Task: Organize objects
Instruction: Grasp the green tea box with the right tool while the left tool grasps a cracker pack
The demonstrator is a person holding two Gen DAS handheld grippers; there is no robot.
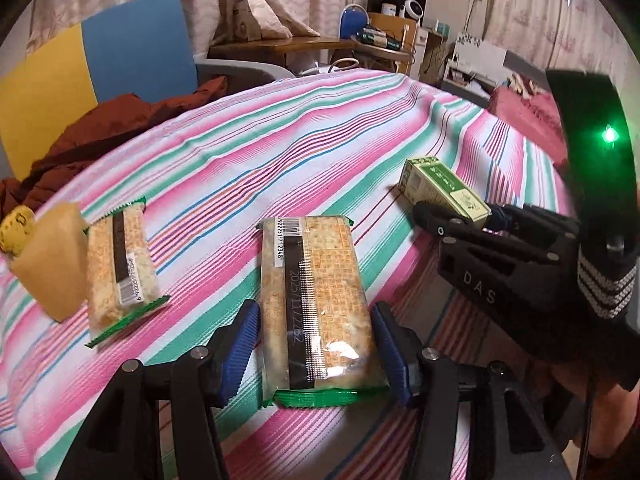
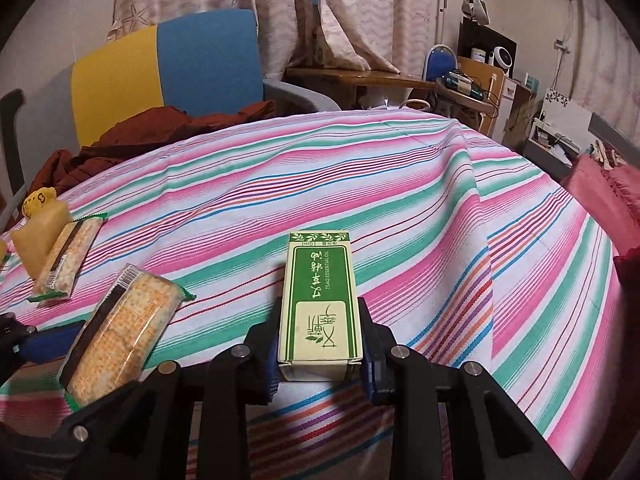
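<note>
My left gripper (image 1: 316, 344) clamps the cracker pack (image 1: 316, 300), long axis pointing away. My right gripper (image 2: 320, 344) clamps the green box (image 2: 318, 300), right of the pack.

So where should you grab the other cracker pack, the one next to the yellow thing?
Grip the far cracker pack across its two long sides, near the middle, coming down from above. It lies flat on the striped cloth, long and narrow, so the fingers span the short width. Its left side sits right by the tan packet, so one finger has little room there; the crimped green ends are too floppy to hold.
</note>
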